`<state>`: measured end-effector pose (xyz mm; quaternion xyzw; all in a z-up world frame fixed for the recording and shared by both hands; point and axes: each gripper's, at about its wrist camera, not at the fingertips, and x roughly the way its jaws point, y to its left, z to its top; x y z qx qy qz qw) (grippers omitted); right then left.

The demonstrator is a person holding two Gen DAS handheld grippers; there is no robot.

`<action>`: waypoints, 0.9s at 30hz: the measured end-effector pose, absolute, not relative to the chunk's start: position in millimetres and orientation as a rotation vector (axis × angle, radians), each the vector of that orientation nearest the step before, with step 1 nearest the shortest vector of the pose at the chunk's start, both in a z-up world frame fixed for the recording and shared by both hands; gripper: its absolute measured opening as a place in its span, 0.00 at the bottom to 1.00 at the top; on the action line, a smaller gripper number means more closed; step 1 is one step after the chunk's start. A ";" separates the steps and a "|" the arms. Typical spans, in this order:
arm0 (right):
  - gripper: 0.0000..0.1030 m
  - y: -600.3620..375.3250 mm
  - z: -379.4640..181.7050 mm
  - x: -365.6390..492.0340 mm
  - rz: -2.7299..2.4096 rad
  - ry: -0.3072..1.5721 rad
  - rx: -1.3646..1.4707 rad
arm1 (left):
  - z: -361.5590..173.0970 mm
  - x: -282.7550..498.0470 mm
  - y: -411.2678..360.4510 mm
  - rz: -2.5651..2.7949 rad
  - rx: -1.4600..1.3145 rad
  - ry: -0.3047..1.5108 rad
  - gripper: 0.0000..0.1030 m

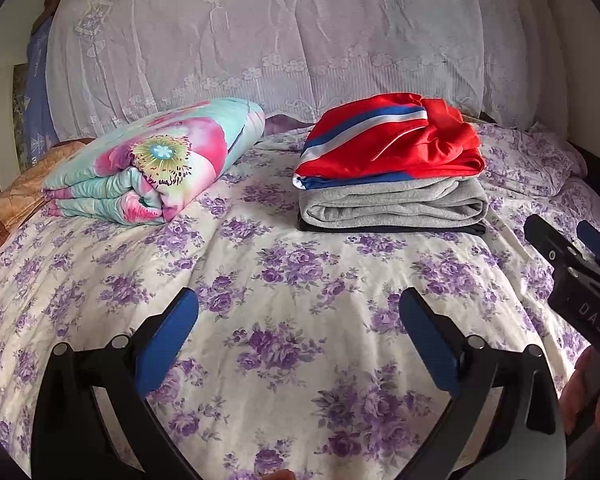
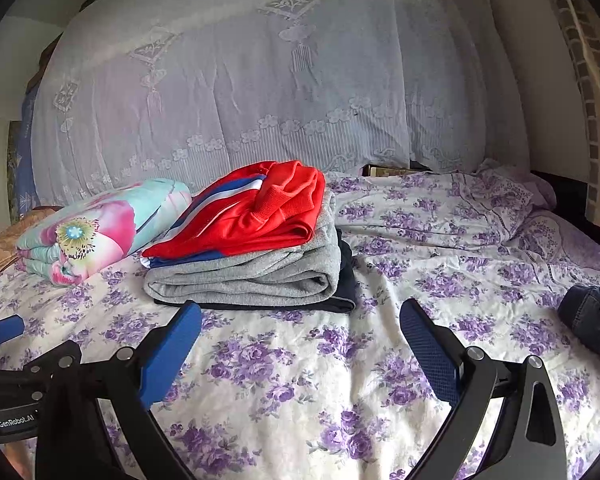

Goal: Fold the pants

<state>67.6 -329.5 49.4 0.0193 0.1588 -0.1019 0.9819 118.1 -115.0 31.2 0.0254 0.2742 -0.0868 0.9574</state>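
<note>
Red track pants point(image 1: 392, 148) with a blue and white side stripe top a neat stack toward the far side of the bed point(image 1: 284, 320), lying folded on a grey sweat garment point(image 1: 392, 206), which in turn rests on a dark piece point(image 2: 340, 280) that shows only as a thin edge underneath. As far as I can judge, those three are finished: each is doubled over and squared on the one below. What looks to be left is a bundle of blue denim point(image 2: 592, 320) at the right edge of the bed, well apart from the stack and only partly in view, so I cannot say whether it is folded or merely dropped there; my guess is that it is the next pair to do. A folded flowered quilt point(image 1: 156, 160) sits to the left of the stack, near it but not touching, and a lace-covered mound point(image 1: 284, 32) rises along the far edge. The left hand-held gripper point(image 1: 299, 330) hangs over the bare sheet at the near side with its blue fingers point(image 1: 168, 344) spread wide and nothing between them. The right hand-held gripper point(image 2: 300, 344) is likewise wide apart and empty, pointing toward the front of the stack without touching it. Neither one touches cloth, so it reads as a pause between garments.
</note>
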 end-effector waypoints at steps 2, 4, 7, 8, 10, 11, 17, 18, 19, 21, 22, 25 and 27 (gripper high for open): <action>0.97 -329.3 49.4 67.5 -0.206 0.320 0.039 | 31.4 117.1 -116.2 -0.178 0.056 0.555 0.95; 0.97 -329.7 49.5 67.5 -0.205 0.318 0.039 | 31.7 116.2 -117.0 -0.183 0.058 0.552 0.95; 0.97 -329.8 49.4 67.6 -0.205 0.320 0.038 | 32.4 115.8 -117.1 -0.191 0.054 0.551 0.95; 0.97 -329.8 49.3 67.5 -0.205 0.321 0.039 | 32.6 115.8 -116.9 -0.193 0.052 0.552 0.95; 0.97 -329.7 48.9 67.3 -0.206 0.322 0.040 | 32.6 115.9 -116.0 -0.194 0.048 0.552 0.95; 0.97 -329.7 49.0 67.3 -0.206 0.321 0.040 | 32.8 116.0 -115.6 -0.193 0.045 0.552 0.95; 0.97 -329.1 48.1 67.1 -0.207 0.325 0.042 | 32.0 116.1 -117.0 -0.196 0.050 0.558 0.95; 0.97 -329.1 48.1 67.2 -0.207 0.325 0.042 | 31.9 115.9 -117.7 -0.193 0.055 0.558 0.95; 0.97 -329.3 48.2 67.4 -0.207 0.325 0.043 | 31.9 115.8 -118.4 -0.192 0.060 0.558 0.95; 0.97 -329.4 48.2 67.8 -0.207 0.326 0.043 | 32.0 115.4 -119.3 -0.194 0.068 0.556 0.95; 0.97 -329.4 48.2 67.8 -0.207 0.326 0.044 | 31.9 115.2 -120.1 -0.194 0.073 0.556 0.95; 0.97 -329.7 46.8 67.6 -0.207 0.332 0.053 | 31.7 115.4 -121.4 -0.195 0.081 0.556 0.95; 0.97 -330.1 46.3 67.5 -0.207 0.335 0.060 | 32.0 115.8 -121.2 -0.210 0.078 0.559 0.95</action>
